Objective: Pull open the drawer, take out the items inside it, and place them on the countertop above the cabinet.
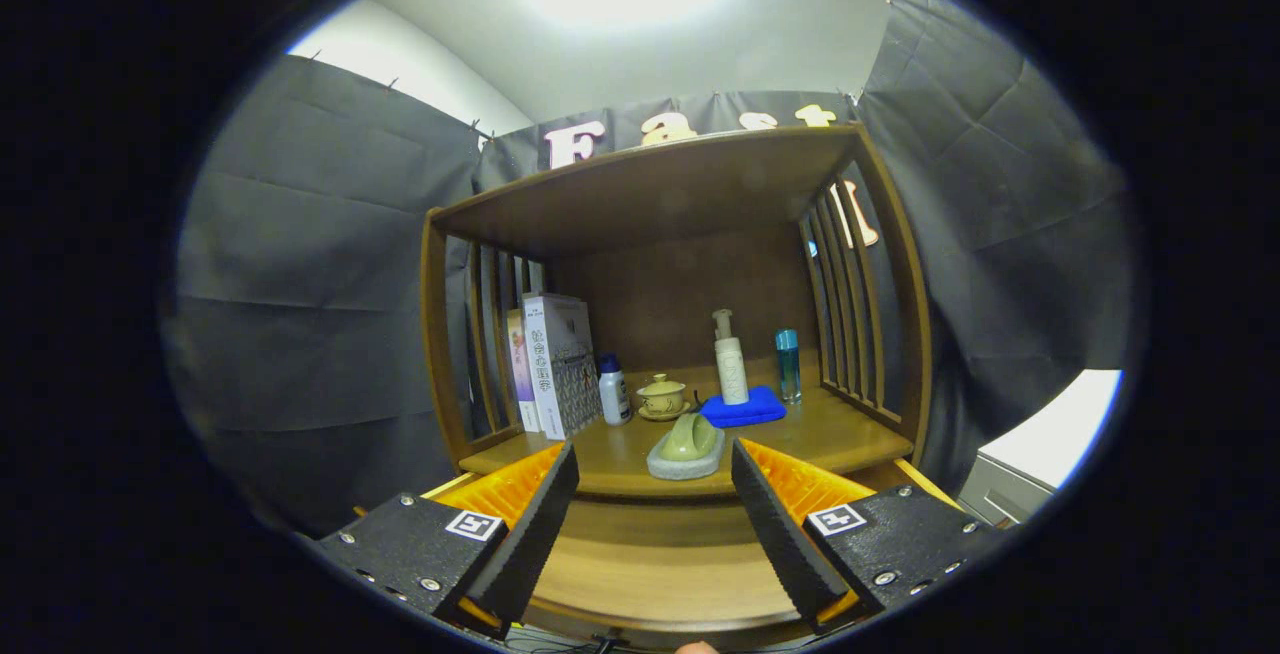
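The wooden cabinet's drawer (650, 569) is pulled out below my fingers, and its bare wooden floor shows between them. My gripper (655, 449) is open and holds nothing. Just beyond the fingertips, at the front edge of the countertop (835, 431), lies a green rounded piece on a grey dish (688, 446). Behind it on the countertop stand a lidded yellow teacup on a saucer (662, 397), a small white bottle with a blue cap (613, 390), a white pump bottle (731, 362) on a folded blue cloth (745, 407), and a slim blue bottle (788, 364).
Upright books (555, 366) lean against the slatted left side of the cabinet. Another slatted side (850, 304) closes the right, and a wooden top board (650, 189) roofs the shelf. A pale cabinet (1010, 489) stands low at the right.
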{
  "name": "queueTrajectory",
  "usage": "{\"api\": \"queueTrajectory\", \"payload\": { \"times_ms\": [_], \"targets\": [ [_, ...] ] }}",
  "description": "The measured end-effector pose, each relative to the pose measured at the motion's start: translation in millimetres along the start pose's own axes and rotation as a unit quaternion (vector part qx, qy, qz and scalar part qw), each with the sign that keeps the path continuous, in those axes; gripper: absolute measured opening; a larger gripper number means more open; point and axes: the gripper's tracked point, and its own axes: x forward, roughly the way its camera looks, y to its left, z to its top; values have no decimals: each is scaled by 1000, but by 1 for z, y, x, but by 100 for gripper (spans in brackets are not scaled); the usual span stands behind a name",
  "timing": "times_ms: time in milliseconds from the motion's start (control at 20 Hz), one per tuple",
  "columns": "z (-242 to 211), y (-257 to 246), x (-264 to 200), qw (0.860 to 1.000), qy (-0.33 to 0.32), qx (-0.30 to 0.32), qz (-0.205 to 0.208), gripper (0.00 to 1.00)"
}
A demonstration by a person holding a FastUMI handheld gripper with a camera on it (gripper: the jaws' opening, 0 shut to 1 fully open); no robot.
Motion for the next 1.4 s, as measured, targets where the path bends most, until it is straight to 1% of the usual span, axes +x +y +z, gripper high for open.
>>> {"api": "queueTrajectory", "payload": {
  "times_ms": [100, 250, 400, 500, 700, 850, 950, 1200, 1250, 1300, 1400],
  "targets": [
    [-10, 5, -17, 1000, -5, -5, 0, 95],
    [-33, 19, -39, 1000, 5, -4, 14, 95],
    [-51, 29, -55, 999, 9, -28, 28, 95],
    [-65, 35, -63, 998, 18, -41, 34, 95],
    [-95, 43, -82, 997, 47, -37, 48, 95],
    [-117, 42, -84, 995, 64, -59, 52, 95],
    [-135, 39, -82, 994, 82, -62, 48, 96],
    [-160, 18, -68, 991, 113, -63, 19, 96],
    [-158, 19, -67, 993, 103, -58, 18, 96],
    [-153, 23, -65, 994, 93, -59, 23, 93],
    [-154, 21, -65, 994, 84, -71, 19, 93]
  ]
}}
